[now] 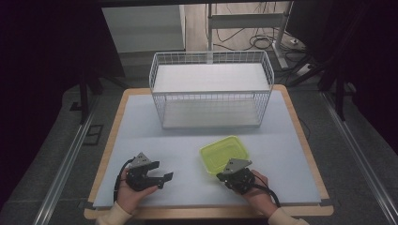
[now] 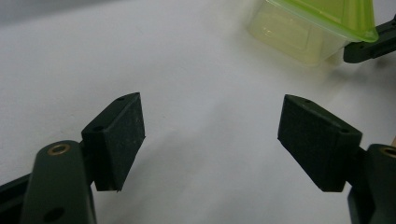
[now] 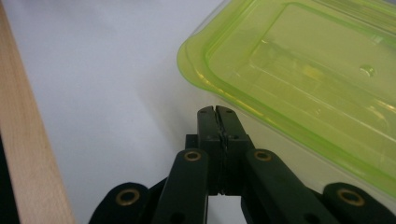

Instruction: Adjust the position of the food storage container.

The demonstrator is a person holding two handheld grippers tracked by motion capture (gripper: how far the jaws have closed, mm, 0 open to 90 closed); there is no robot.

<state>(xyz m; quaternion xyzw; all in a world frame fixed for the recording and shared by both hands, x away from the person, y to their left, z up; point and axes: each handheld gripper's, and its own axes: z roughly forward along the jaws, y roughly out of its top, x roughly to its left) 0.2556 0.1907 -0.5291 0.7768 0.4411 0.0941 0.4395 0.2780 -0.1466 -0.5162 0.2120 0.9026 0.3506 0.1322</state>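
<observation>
A lime-green, see-through plastic container (image 1: 225,152) with its lid on rests on the white mat, right of centre. My right gripper (image 1: 221,176) is at the container's near corner. In the right gripper view its jaws are pressed flat together with nothing between them, and the right gripper (image 3: 216,112) has its tips just below the lid's rim (image 3: 303,79). My left gripper (image 1: 162,172) lies near the front left of the mat, pointing right. The left gripper (image 2: 212,135) is wide open over bare mat, with the container (image 2: 299,32) farther off.
A white wire basket (image 1: 211,96) with a white floor stands at the back of the table. The white mat (image 1: 187,140) covers a wooden board whose edge (image 1: 108,154) shows all round. Cables and metal stands lie on the floor beyond.
</observation>
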